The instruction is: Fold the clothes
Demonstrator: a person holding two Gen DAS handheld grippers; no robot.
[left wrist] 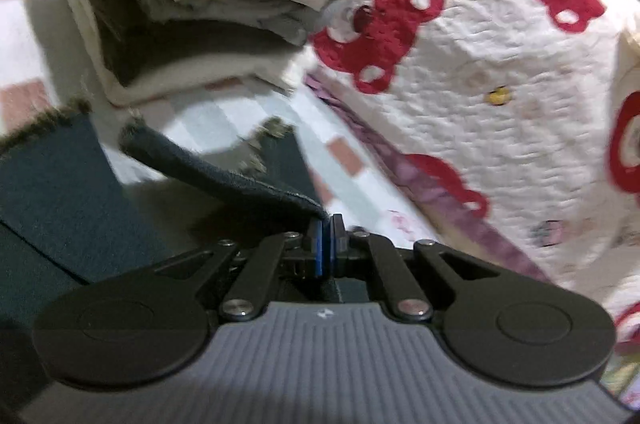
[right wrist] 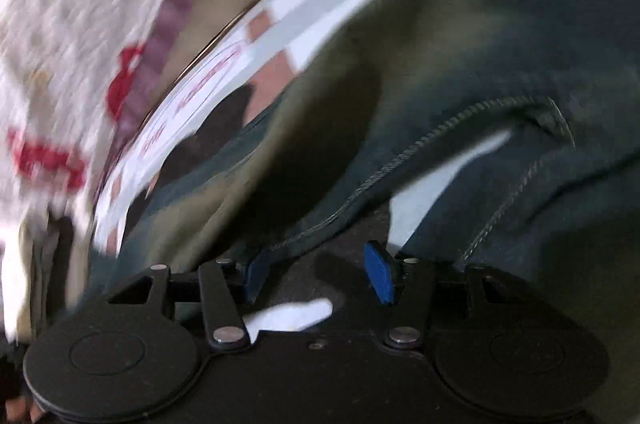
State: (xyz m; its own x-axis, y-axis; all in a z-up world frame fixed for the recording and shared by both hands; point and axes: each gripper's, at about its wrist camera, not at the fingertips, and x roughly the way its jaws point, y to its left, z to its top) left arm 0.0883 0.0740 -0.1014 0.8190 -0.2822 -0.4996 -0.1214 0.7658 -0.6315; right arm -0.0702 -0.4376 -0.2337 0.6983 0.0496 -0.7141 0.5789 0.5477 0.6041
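Observation:
Dark blue jeans (left wrist: 56, 191) lie on a checked sheet (left wrist: 224, 119). My left gripper (left wrist: 329, 244) is shut on a frayed hem edge of the jeans (left wrist: 224, 171) and lifts it off the sheet. In the right wrist view the jeans (right wrist: 500, 63) fill the frame, with a stitched seam (right wrist: 420, 151) just ahead. My right gripper (right wrist: 320, 276) is open, its blue pads (right wrist: 380, 274) apart, close against the denim and holding nothing.
A stack of folded cream and grey clothes (left wrist: 192, 3) sits at the far left on the sheet. A cream quilt with red bear prints (left wrist: 480, 63) lies to the right; it also shows in the right wrist view (right wrist: 60, 63).

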